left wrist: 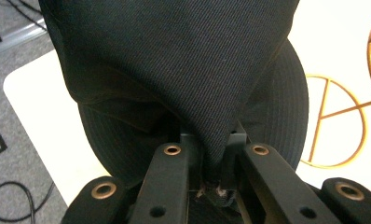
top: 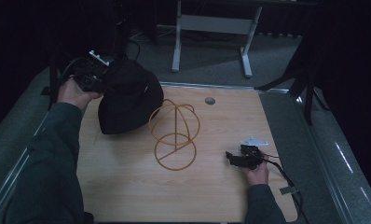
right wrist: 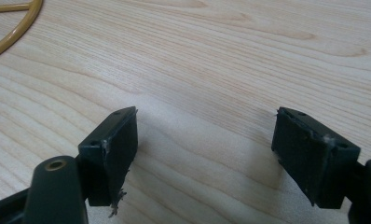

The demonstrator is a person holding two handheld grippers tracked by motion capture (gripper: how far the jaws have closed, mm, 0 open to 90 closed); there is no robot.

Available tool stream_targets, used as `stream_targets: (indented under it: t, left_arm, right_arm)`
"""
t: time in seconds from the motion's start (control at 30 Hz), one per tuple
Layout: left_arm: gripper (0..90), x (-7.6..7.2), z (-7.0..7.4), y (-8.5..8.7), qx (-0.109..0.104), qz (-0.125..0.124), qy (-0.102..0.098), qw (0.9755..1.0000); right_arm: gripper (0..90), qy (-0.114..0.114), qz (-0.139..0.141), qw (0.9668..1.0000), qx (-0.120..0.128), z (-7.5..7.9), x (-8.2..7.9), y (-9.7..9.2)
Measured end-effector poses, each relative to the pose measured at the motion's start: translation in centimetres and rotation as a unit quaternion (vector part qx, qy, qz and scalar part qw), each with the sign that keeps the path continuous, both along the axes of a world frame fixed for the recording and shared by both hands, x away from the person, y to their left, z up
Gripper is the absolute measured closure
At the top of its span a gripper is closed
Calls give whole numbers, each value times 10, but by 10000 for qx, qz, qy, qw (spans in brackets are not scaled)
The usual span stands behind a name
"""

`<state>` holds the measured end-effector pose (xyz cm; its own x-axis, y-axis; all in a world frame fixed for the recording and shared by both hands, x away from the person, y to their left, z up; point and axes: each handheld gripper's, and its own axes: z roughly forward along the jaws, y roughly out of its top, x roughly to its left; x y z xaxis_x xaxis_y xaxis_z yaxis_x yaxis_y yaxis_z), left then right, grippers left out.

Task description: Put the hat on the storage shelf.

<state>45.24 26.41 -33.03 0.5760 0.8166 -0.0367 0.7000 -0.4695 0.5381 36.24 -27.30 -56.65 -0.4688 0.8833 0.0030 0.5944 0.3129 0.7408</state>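
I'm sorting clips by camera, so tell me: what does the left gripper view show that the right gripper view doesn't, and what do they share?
Left gripper view alone: the left gripper with its jaws shut on a fold of the black hat, grey floor and a dark cable beyond the table's corner.

Right gripper view alone: the right gripper with jaws wide apart and nothing between them, close above bare wood grain.

Both: the light wooden table and part of the gold wire stand.
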Motion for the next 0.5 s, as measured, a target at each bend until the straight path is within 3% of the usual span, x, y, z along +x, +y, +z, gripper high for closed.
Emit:
stream_targets:
  t: [0.5]
  left_arm:
    - [850, -10, 10, 5, -233, -250, -205, 9992]
  right_arm:
    - [224, 3, -3, 10000, 0, 0, 0, 0]
